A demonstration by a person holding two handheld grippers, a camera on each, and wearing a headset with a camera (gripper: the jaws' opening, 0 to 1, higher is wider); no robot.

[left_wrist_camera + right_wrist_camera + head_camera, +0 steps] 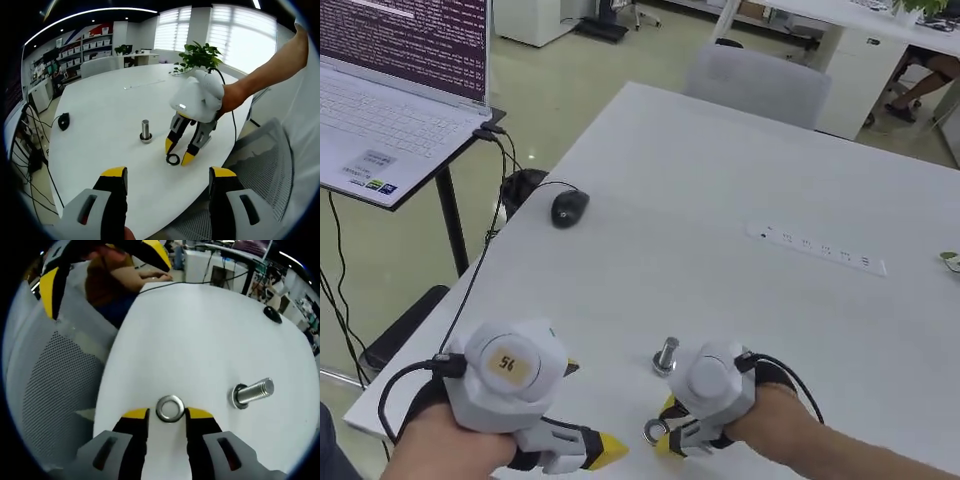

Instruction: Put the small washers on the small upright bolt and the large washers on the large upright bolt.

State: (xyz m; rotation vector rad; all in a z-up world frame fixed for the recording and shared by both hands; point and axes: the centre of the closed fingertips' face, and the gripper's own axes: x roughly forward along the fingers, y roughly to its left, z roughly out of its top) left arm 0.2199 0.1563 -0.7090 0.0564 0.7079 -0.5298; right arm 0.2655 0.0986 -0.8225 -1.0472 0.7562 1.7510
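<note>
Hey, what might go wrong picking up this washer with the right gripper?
The washer lies flat between the tips of the right gripper, so it may slip out when pinched. It sits near the edge of the table and might skid off. The bolt stands close by; a hasty lift might knock it.

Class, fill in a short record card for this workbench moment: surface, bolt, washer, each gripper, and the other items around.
surface: white table
bolt: one, standing upright on the table
washer: one, lying flat on the table, apart from the bolt
right gripper: jaws straddle the washer; whether they touch it cannot be told
left gripper: jaws open, holding nothing
other items: mouse and power strip on the table; laptop on a stand beside it
</note>
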